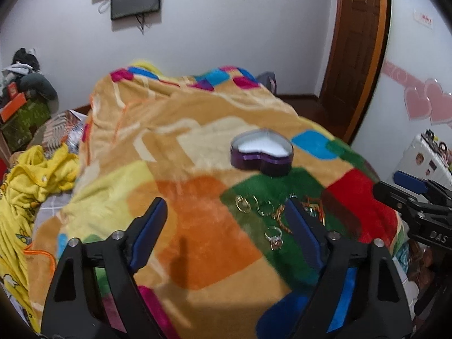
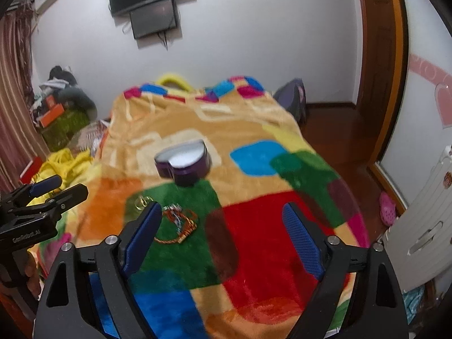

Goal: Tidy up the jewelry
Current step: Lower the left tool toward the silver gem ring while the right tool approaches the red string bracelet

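Hovering with jaws spread wide and empty, the left gripper (image 1: 226,217) and right gripper (image 2: 223,220) are facing the rings (image 1: 254,206) and bracelet (image 2: 176,226) lying near the blanket's (image 1: 197,226) near edge, just before the open box (image 1: 262,152), likely awaiting filling.

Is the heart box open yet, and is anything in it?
Open and apparently empty: the purple heart box has no lid and shows only a bare white lining. The rings and bracelets lie on the blanket.
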